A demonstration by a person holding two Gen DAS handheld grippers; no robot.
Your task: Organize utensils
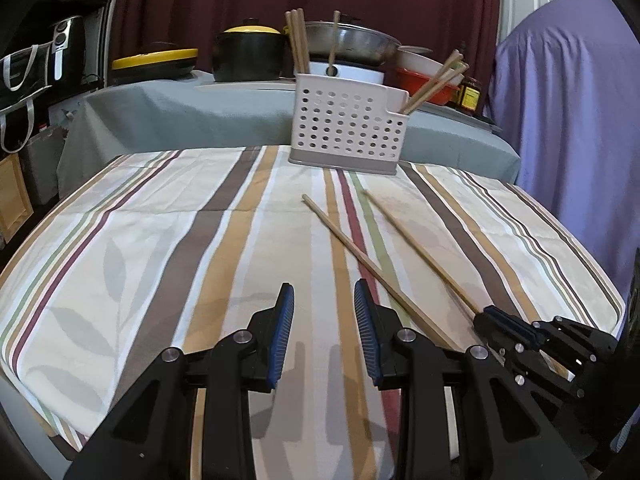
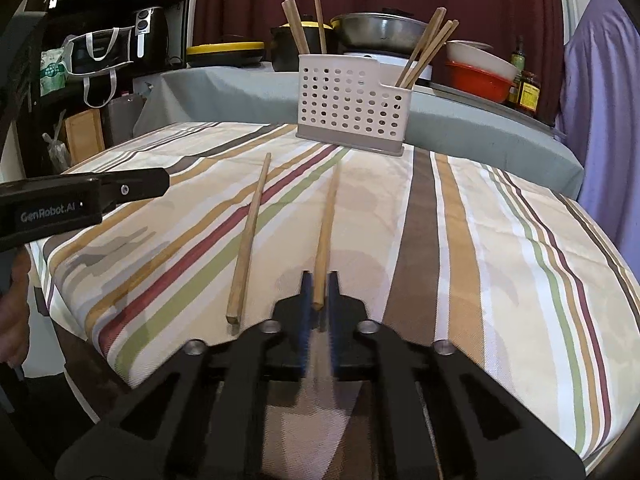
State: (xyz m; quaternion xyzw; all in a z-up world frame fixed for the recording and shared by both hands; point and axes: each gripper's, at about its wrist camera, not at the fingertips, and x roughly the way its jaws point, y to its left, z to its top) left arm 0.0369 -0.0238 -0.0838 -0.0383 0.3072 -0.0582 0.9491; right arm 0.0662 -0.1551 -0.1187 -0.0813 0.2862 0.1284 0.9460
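Readable text, one item only: "GenRobot.AI", white lettering on the black plastic body of the left gripper (image 2: pixel 80 196), at about 9 o'clock in the right wrist view. The jars with yellow labels (image 2: pixel 527 94) at 2 o'clock carry print too small to read. The green-and-white packet (image 2: pixel 51 74) on the shelf at 10 o'clock is also illegible.
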